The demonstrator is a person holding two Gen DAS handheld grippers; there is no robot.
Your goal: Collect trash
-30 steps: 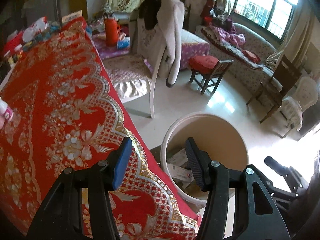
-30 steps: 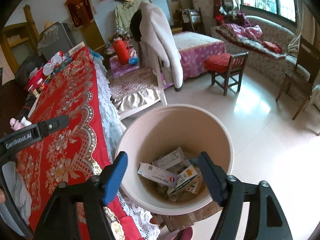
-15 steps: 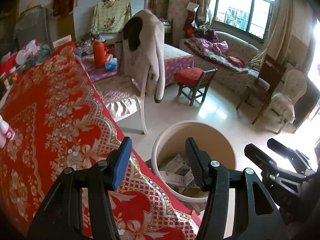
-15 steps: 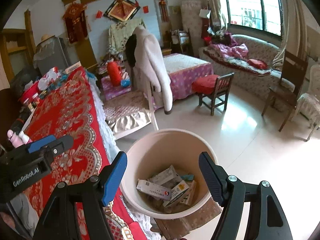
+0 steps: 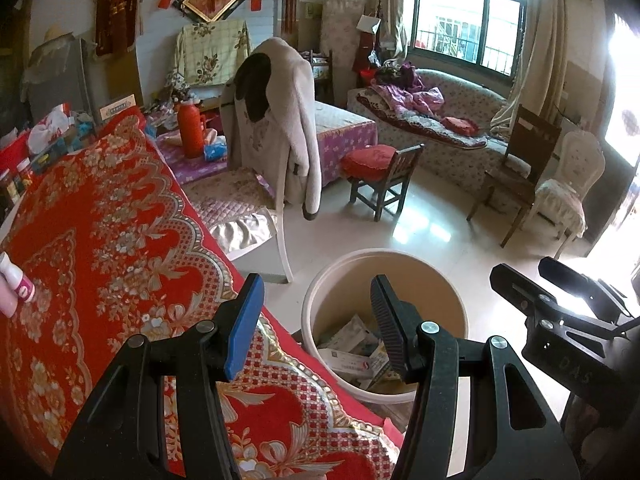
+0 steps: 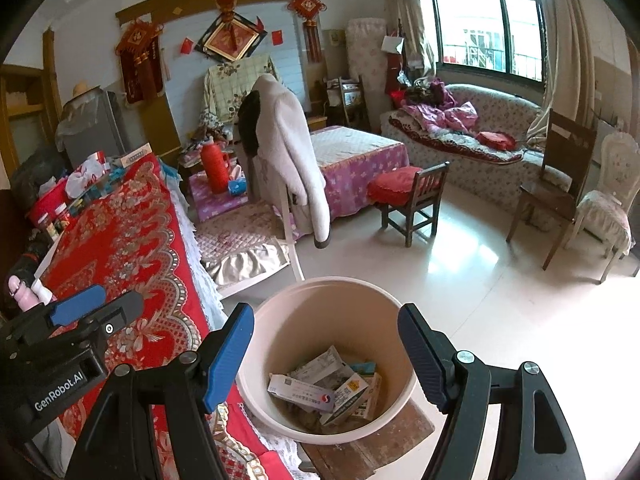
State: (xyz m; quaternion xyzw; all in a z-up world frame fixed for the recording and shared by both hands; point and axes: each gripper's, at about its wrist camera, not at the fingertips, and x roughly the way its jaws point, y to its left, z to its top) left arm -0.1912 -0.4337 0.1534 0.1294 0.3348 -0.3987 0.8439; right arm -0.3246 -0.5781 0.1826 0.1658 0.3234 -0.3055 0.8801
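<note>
From my right gripper [image 6: 326, 354], its blue-padded jaws stood apart with nothing between them, above a beige trash bucket [image 6: 384, 300] on the floor. Crumpled cartons and paper boxes [image 6: 324, 388] lay in the bucket's bottom. Just left of the bucket hung the edge of a table under a red and gold floral cloth [image 6: 120, 248]. My left gripper [image 6: 76, 316] showed at the left edge, over that cloth.

Boxes [image 6: 320, 390] in bin [image 6: 280, 308], on floor right of table [image 6: 120, 248].
</note>
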